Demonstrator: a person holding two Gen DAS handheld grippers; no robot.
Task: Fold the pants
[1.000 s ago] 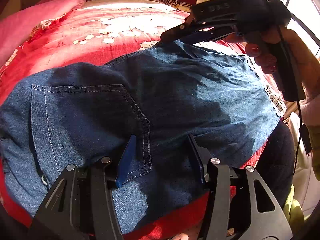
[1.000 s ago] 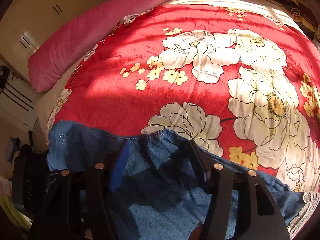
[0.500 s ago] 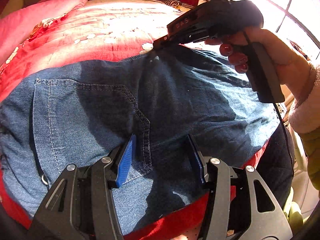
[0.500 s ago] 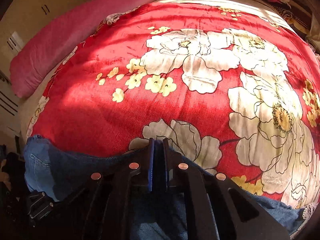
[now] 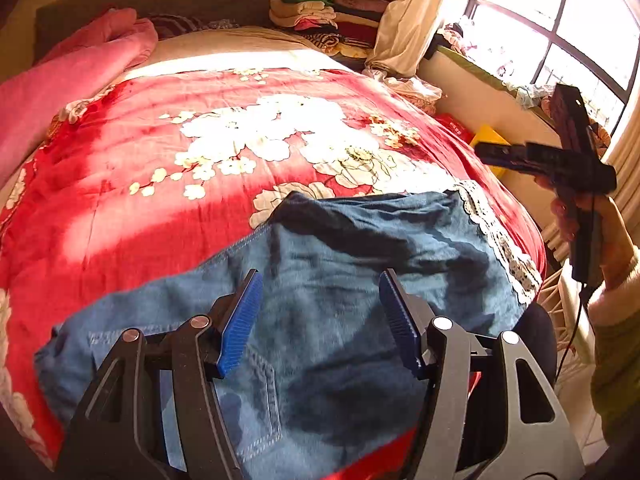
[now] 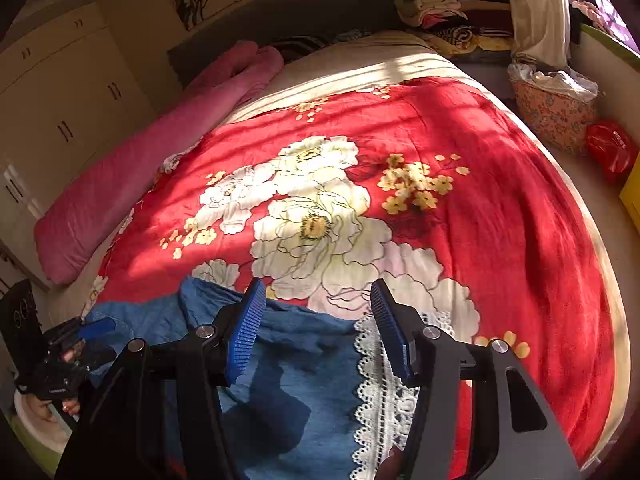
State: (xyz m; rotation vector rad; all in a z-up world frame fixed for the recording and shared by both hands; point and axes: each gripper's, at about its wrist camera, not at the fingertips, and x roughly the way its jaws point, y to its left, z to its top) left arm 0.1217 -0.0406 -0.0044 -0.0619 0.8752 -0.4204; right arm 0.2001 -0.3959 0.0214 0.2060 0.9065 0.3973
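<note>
Blue denim pants lie folded on a red floral blanket near the bed's front edge; a white lace hem runs along their right end. My left gripper is open and empty above the denim, near a back pocket. My right gripper is open and empty above the lace hem and denim. In the left wrist view the right gripper is lifted off to the right in a hand. The left gripper shows at the far left of the right wrist view.
A pink rolled quilt lies along the bed's left side. Stacked folded clothes sit behind the bed. A floral basket and a red bag stand on the floor at right. A window is at right.
The right gripper, shut on the denim edge half a second ago, has opened and lifted away to the right. Both grippers have pulled back higher; the pants now lie flat and released.
</note>
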